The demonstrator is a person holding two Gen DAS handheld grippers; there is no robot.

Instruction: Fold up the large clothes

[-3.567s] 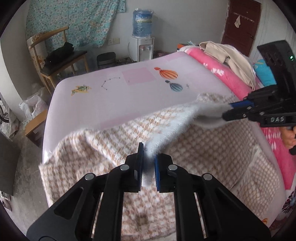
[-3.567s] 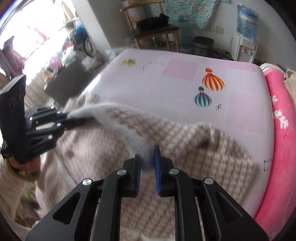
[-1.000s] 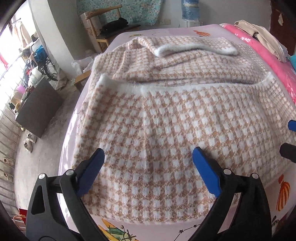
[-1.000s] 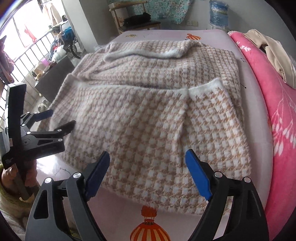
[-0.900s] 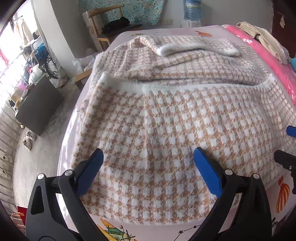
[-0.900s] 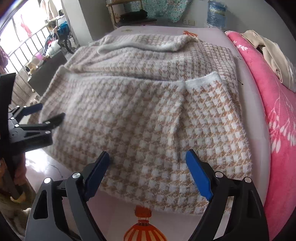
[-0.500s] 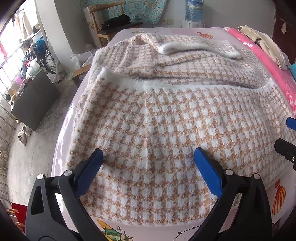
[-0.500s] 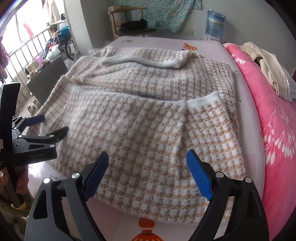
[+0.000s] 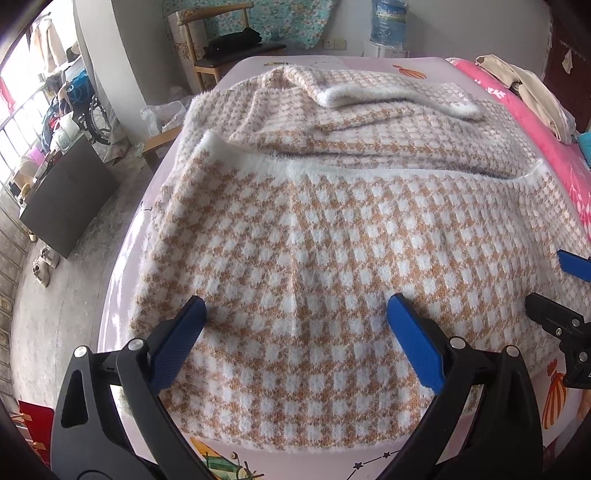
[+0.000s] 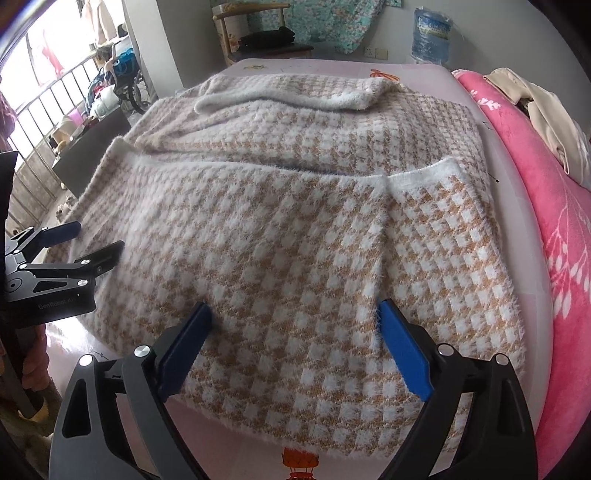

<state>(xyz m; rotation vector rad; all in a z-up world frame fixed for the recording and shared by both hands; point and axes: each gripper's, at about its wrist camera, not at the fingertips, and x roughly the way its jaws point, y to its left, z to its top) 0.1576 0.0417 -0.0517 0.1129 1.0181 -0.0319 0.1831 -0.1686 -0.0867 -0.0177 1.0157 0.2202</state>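
Note:
A large fuzzy tan-and-white houndstooth garment [image 9: 332, 229] lies spread on the pink bed sheet [image 9: 347, 461], its near part folded over the far part, with a white edge [image 9: 369, 170] across the middle. It also shows in the right wrist view [image 10: 295, 236]. My left gripper [image 9: 295, 314] is open and empty, hovering over the garment's near hem. My right gripper [image 10: 293, 321] is open and empty over the near hem further right. The left gripper also shows at the left of the right wrist view [image 10: 96, 243], open.
A pink floral blanket [image 10: 554, 229] with beige clothes [image 10: 546, 122] lies along the bed's right side. A wooden chair [image 9: 221, 48] and a water dispenser [image 9: 388, 26] stand beyond the bed. A dark cabinet [image 9: 62, 199] and floor are at the left.
Both grippers, shut on the garment's edge 3.6 s ago, have let go and are open. Over the last second they stay over the near hem, drifting only slightly.

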